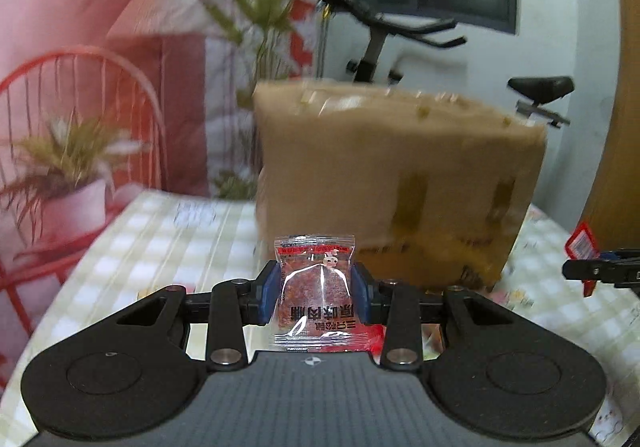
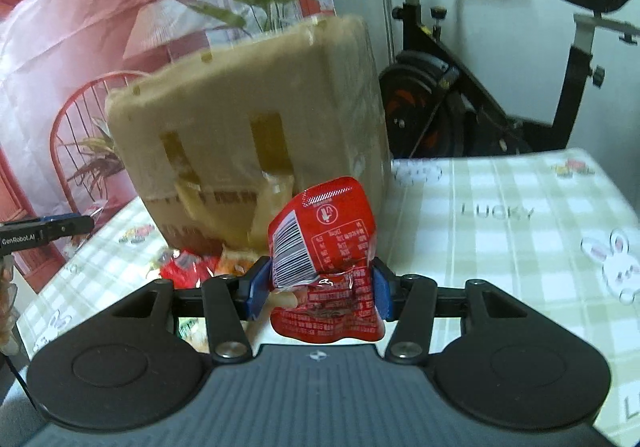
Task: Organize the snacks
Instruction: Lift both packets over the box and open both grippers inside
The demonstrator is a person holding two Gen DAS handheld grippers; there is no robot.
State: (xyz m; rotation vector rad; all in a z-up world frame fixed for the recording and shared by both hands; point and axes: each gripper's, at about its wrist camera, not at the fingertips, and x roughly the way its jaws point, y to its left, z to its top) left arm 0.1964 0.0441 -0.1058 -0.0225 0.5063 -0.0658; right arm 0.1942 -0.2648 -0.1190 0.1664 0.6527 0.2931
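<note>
Two snacks held up, one in each gripper, in front of the box

The left gripper [image 1: 315, 289] has its jaws clamped on a clear jerky packet [image 1: 314, 293]; the right gripper [image 2: 316, 287] grips a crumpled red packet [image 2: 325, 261]. Both hang above the checked surface [image 2: 500, 207], near the loose snacks [image 2: 200, 265] and cardboard box [image 1: 400, 183]. The slick, crumpled red packet could slide out if its grip loosens.

Dim indoor light; cardboard box [image 1: 400, 183] motion-blurred, edges fisheye-warped.
</note>
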